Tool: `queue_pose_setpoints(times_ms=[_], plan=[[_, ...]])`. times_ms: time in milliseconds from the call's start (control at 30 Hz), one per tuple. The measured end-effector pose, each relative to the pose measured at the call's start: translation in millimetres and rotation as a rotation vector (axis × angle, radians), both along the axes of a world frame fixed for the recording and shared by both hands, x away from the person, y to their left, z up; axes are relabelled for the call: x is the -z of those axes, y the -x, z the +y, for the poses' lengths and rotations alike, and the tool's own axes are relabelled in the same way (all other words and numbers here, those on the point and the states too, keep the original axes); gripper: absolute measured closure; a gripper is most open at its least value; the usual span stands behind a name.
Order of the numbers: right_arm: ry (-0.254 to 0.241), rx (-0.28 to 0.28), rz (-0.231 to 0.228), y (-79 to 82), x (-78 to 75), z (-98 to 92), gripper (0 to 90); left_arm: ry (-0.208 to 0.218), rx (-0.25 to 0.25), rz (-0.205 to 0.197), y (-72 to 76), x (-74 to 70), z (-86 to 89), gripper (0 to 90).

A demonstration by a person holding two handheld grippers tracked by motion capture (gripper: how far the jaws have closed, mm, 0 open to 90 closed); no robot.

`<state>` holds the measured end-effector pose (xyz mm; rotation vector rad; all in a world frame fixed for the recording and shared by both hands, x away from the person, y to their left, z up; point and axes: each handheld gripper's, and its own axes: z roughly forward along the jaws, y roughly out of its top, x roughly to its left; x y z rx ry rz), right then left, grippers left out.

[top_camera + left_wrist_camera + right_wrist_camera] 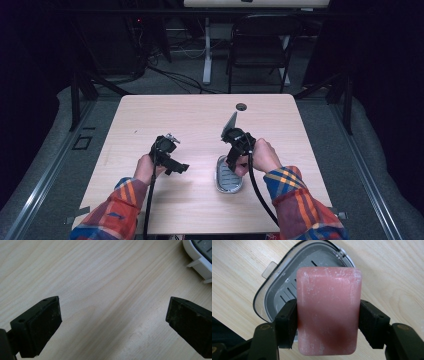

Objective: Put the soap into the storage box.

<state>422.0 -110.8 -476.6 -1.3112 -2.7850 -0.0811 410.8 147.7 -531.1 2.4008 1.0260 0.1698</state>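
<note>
The right gripper (328, 322) clamps a pink soap bar (328, 310) by its two long sides, held above the grey-and-white soap dish (228, 176) on the wooden table (200, 125). The left gripper (113, 322), jaws spread wide and holding nothing, hovers over bare wood beside that dish.

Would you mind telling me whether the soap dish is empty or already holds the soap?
Empty: the soap dish shows its bare slotted grey insert, while the pink soap bar is clamped between the right gripper's jaws above it.
</note>
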Motion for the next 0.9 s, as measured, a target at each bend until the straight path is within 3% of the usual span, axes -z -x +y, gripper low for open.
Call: queue_pose_setpoints(times_ms=[367, 400, 467, 667, 767, 800, 900], plan=[[0.029, 0.004, 0.004, -0.9, 3.9, 5.8, 37.2, -0.001, -0.002, 0.005, 0.1, -0.5, 0.4, 0.0], [0.012, 0.027, -0.009, 0.5, 6.0, 6.4, 37.2, -0.002, -0.002, 0.005, 0.1, -0.4, 0.3, 0.0], [0.041, 0.011, 0.002, -1.7, 4.7, 6.3, 37.2, -0.001, -0.003, 0.004, -0.1, -0.2, 0.4, 0.0], [0.052, 0.03, 0.006, -2.6, 8.5, 9.7, 37.2, -0.006, -0.004, 0.001, 0.0, 0.1, 0.3, 0.1], [0.054, 0.039, 0.008, -2.7, 8.5, 10.0, 37.2, -0.004, -0.001, 0.004, -0.1, -0.3, 0.6, 0.0], [0.028, 0.061, -0.005, -1.9, 9.5, 10.0, 37.2, -0.004, -0.001, 0.005, -0.2, -0.2, 0.7, 0.1], [0.042, 0.058, 0.008, -3.4, 8.1, 9.6, 37.2, -0.005, -0.002, 0.0, -0.1, 0.0, 0.3, 0.1]])
